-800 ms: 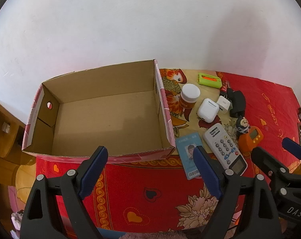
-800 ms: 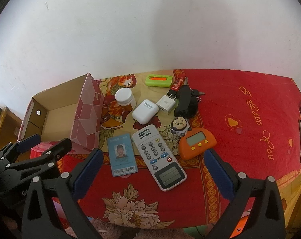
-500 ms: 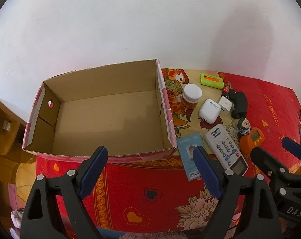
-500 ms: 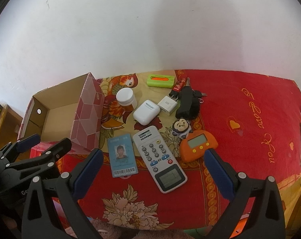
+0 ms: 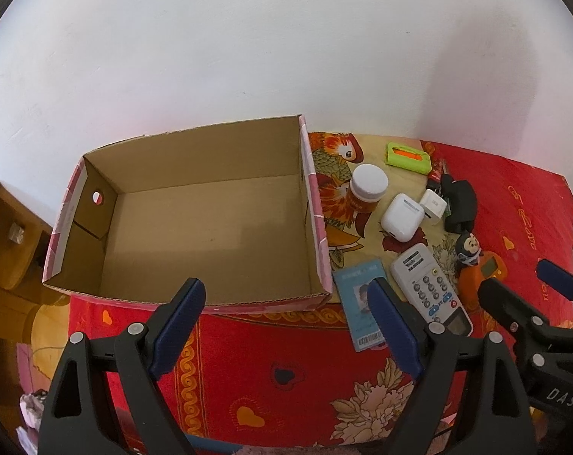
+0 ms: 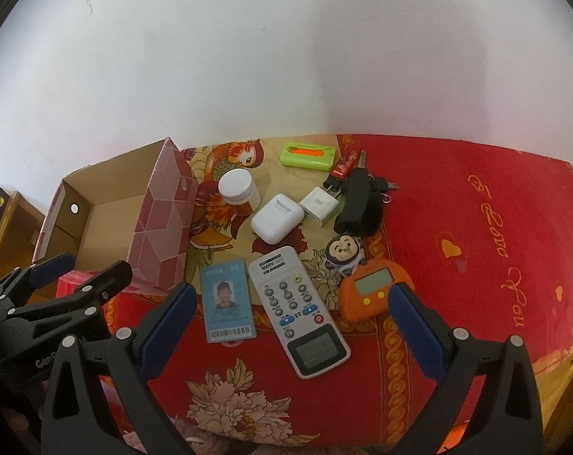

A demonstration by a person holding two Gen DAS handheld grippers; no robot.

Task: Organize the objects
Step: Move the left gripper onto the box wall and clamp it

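- Largest, an open brown cardboard box with pink patterned outer walls [image 5: 195, 223] sits empty on the red floral tablecloth [image 6: 476, 227], against the wall.
- Beside its right wall lie a white remote control with grey screen [image 6: 298, 311], a blue ID card [image 6: 227, 301] and a white earbud case [image 6: 277, 218].
- Left gripper [image 5: 286, 326] hangs before the box, right gripper [image 6: 286, 326] over remote and card; both jaws wide apart, empty.

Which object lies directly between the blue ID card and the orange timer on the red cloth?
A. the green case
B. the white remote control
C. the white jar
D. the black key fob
B: in the right wrist view the white remote control lies with the blue ID card on its left and the orange timer on its right.
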